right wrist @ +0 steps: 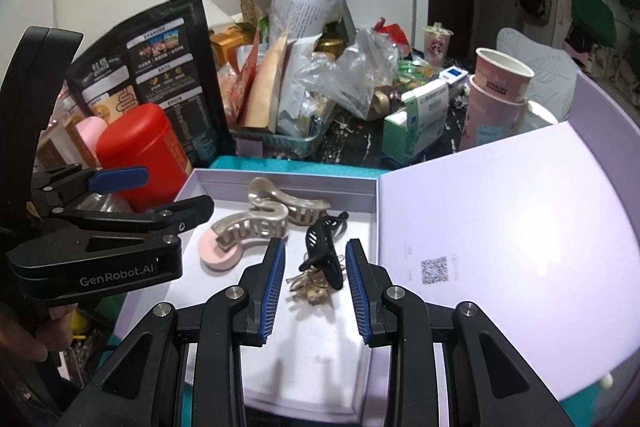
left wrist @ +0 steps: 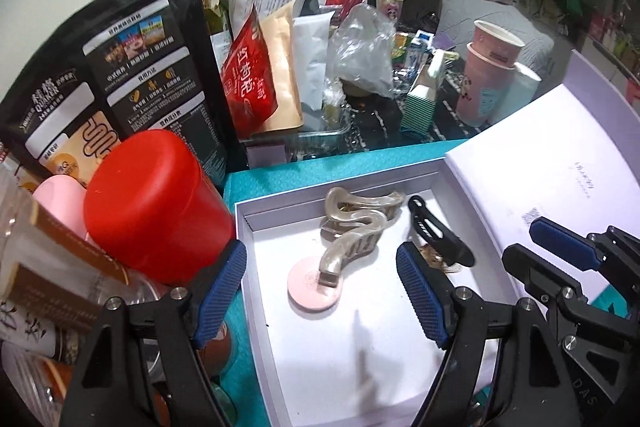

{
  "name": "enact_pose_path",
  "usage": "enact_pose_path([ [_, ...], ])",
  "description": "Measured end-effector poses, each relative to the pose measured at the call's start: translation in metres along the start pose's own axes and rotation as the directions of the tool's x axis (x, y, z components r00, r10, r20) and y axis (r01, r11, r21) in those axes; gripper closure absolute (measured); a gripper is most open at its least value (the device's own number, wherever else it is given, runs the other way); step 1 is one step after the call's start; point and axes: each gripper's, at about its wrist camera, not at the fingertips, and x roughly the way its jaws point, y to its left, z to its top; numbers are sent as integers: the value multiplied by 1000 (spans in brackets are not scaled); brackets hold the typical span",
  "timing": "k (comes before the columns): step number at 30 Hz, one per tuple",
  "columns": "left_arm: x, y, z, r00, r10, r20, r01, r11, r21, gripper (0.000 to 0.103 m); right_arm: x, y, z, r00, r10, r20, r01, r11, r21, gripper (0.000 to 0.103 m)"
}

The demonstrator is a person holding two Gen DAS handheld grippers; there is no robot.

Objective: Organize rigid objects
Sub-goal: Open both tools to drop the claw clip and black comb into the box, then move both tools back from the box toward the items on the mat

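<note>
While both tools hang over the white box (right wrist: 280, 183), the job in hand looks like arranging the hair accessories already lying inside it. The right hand-held gripper (right wrist: 315, 281) is spread apart with nothing held, its blue pads on either side of the black hair clip (right wrist: 325, 255), which lies on the box floor touching a small gold hair ornament (right wrist: 310, 289) at its near end. The left hand-held gripper (left wrist: 322, 293) is also released and empty, poised above the near-left part of the box. A pearly claw clip (left wrist: 352, 231) rests further back, one end lying on a pink disc (left wrist: 314, 287).

To take the black hair clip cleanly, I judge the right pads should come down straight so they meet its long sides and not the ornament tangled at its tip; closing too low may drag both together. A slow squeeze suits such hard, slick plastic, which could squirt sideways. The open lid (right wrist: 500, 227) lies just beside on the right, so sideways travel there is limited. On the left, a red canister (left wrist: 160, 203) stands close to the box wall on the cluttered bench, and the left tool should keep clear of it.
</note>
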Motion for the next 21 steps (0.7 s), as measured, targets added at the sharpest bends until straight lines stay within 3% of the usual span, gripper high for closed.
enact_pose_path([
  [21,-93,-17,-29,991,-32,134,30,999,20,26,-98,9,-30,993,-39,111,40,999,-8,72],
])
